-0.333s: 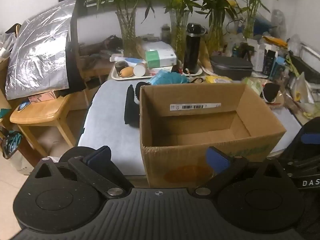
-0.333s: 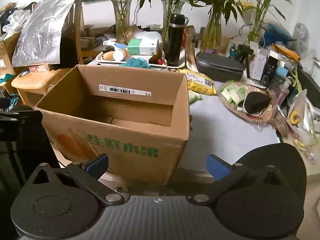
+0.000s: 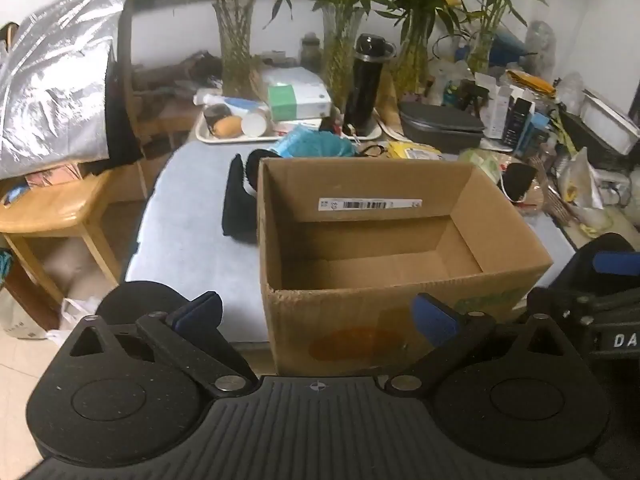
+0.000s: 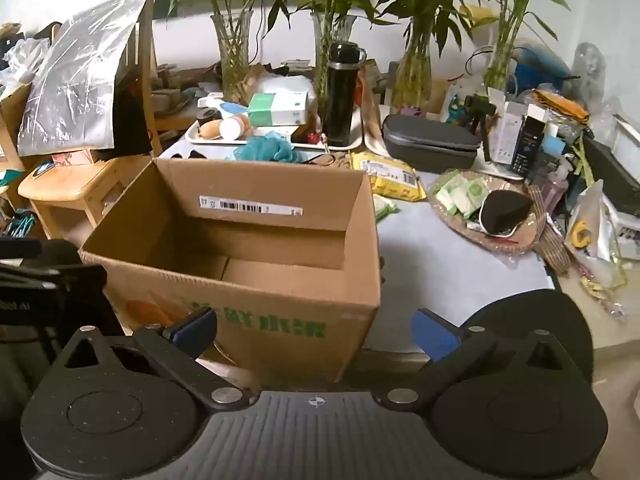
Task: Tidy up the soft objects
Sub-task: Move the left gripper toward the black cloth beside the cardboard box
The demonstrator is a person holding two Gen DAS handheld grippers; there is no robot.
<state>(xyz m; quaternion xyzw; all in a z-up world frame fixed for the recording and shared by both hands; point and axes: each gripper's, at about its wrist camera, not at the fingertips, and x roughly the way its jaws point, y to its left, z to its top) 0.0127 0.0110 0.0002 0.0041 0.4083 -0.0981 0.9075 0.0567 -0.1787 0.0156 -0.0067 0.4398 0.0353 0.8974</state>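
While both tools hang short of the bench edge w/ nothing picked up, the job looks barely begun. Left tool is spread wide, nothing between its blue pads; right tool is likewise spread wide and empty.

Cardboard box sits open on the grey bench, dead ahead at 12 o'clock from the left tool, and approx 11 o'clock from the right one. Inside, only bare cardboard floor shows, so no soft item is in it as far as can be seen.

Soft stuff left to sort, judging by looks:
- black cloth, lying against the box's left wall, approx 10 o'clock from the box centre in the left view; a round black-and-white thing just behind it, can't tell what it is.
- teal fluffy item, just past the box's far wall at 12 o'clock, in front of the white tray.
- black pouch-like thing on the woven basket, approx 2 o'clock from the right tool, well apart from the box; soft or not, can't say for sure.

Yellow packet and small green packs beside the basket prob. aren't targets.

Done: nil visible. Left: prob. every pick and drop. Nearest reach for the left tool is the black cloth; the teal item needs a reach over or round the box.
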